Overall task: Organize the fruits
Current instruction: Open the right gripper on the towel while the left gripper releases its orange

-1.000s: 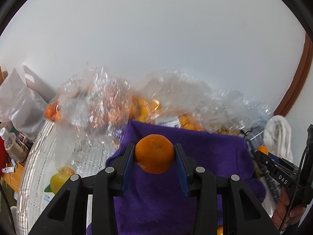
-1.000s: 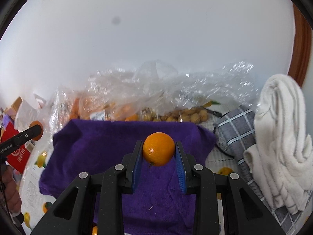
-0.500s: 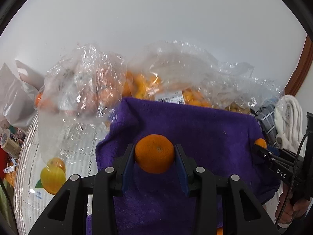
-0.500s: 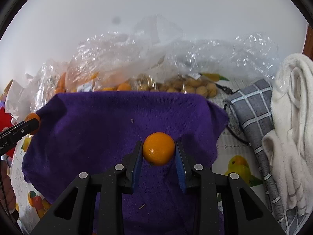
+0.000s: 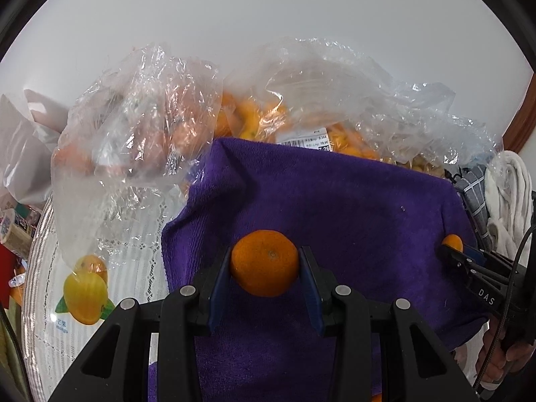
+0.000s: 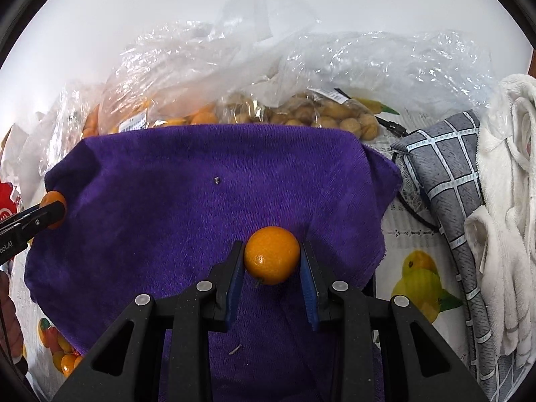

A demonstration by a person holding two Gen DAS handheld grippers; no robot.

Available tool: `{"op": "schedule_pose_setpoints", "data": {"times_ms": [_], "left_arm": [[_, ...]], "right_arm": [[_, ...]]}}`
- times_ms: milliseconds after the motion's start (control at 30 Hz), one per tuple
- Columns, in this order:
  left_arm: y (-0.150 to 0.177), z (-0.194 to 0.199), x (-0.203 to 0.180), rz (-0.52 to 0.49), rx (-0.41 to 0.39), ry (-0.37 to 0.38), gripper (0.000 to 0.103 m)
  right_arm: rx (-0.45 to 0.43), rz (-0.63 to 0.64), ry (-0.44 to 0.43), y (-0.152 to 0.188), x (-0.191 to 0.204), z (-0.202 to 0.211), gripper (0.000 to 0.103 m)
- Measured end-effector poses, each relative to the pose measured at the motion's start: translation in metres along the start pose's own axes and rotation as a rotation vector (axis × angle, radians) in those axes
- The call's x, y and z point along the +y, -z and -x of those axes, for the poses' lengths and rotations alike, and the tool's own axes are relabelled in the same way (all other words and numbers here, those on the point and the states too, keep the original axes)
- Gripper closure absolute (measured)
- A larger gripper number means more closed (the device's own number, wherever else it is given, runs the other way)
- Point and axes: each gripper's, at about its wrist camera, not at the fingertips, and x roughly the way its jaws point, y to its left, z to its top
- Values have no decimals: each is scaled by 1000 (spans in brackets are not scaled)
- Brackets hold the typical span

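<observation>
I see a fuzzy purple cloth (image 6: pixel 187 201), crinkled glossy clear plastic bags (image 5: pixel 134 127), and matt black plastic fingers (image 6: pixel 231 281) with blue pads.

We see a plain white wall (image 5: pixel 268 16) filling the upper half of both views, evenly lit, without hard shadows. At the wall's right edge runs a curved strip of brown wooden trim (image 5: pixel 521 114). Below the wall lies the counter (image 5: pixel 100 234), covered with a white lace-patterned cloth printed with yellow fruit pictures (image 6: pixel 422 278). To the left of the wall's foot, at the counter's far edge, sits crumpled white paper (image 5: pixel 20 154).
</observation>
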Motion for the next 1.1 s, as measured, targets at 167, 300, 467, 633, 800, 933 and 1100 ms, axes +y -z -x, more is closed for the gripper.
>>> {"op": "schedule_pose_setpoints", "data": {"times_ms": [167, 300, 467, 633, 800, 933, 1100], "left_arm": [[1, -5, -5, -14, 22, -15, 65], [2, -9, -10, -33, 35, -21, 65], [3, -13, -15, -45, 47, -25, 65], [4, -16, -15, -43, 63, -24, 65], [5, -19, -13, -43, 78, -22, 65], [7, -21, -14, -49, 86, -19, 65], [7, -26, -20, -55, 89, -19, 65]], "right_arm": [[7, 5, 7, 0, 1, -2, 71], [5, 7, 9, 0, 3, -3, 71], [1, 16, 7, 0, 6, -3, 69], [-9, 15, 8, -1, 6, 0, 60], [-17, 18, 12, -3, 4, 6, 57], [-36, 17, 18, -4, 3, 13, 47], [-57, 14, 21, -4, 3, 22, 43]]}}
